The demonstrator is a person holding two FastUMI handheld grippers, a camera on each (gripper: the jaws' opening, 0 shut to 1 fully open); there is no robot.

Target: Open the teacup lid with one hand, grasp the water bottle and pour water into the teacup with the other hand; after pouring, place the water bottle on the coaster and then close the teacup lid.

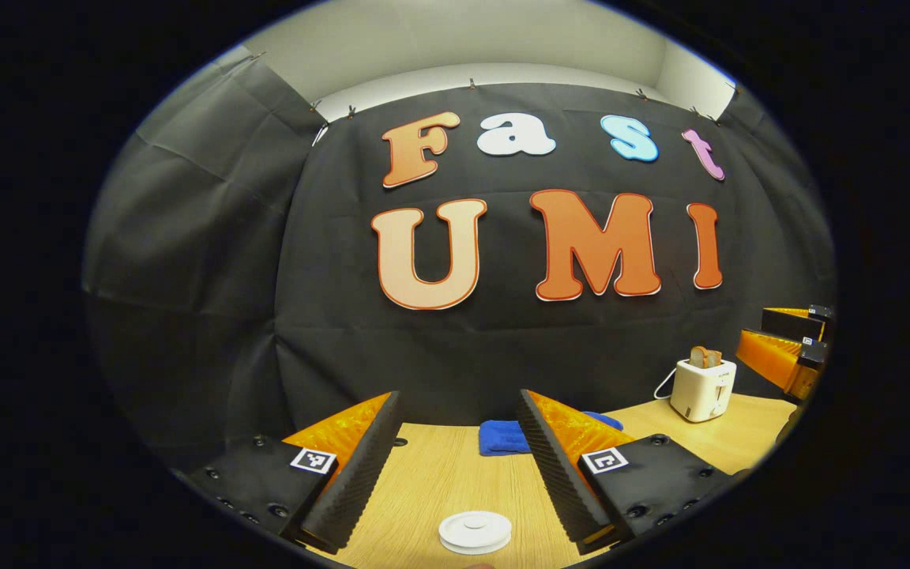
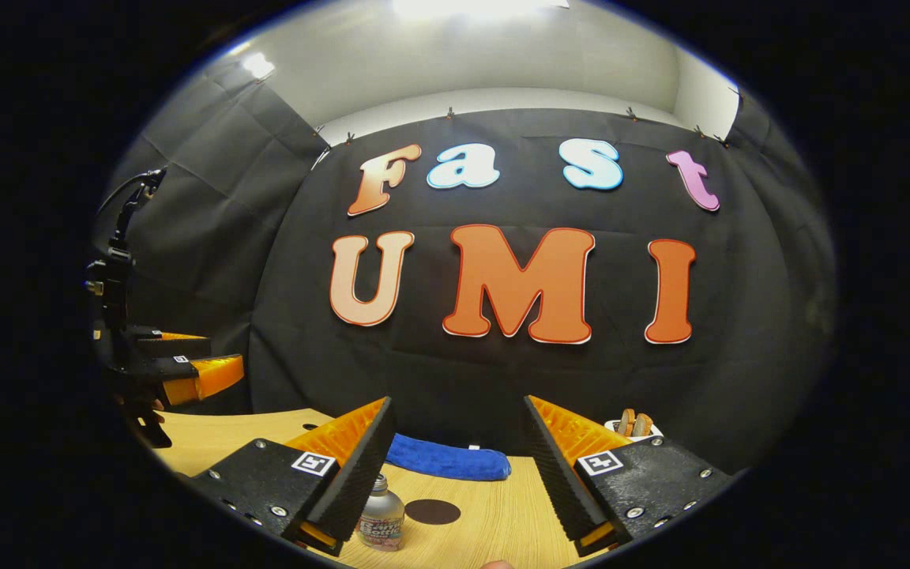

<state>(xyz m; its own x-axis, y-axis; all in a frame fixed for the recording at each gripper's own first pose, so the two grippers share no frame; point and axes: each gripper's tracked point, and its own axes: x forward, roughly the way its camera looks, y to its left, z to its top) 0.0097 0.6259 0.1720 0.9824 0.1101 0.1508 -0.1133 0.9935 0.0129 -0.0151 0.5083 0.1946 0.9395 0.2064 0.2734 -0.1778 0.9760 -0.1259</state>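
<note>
In the left gripper view, a white round teacup lid lies low on the wooden table, below and between the fingers of my left gripper, which stands open and holds nothing. The right gripper hangs at the far right edge there. In the right gripper view, a small water bottle stands on the table beside the left finger of my right gripper, which is open and empty. A dark round coaster lies just right of the bottle. The left gripper hovers at the far left of that view.
A blue folded cloth lies at the back of the wooden table near the black wall. A white toaster with bread slices stands at the right, its top peeking behind my right finger.
</note>
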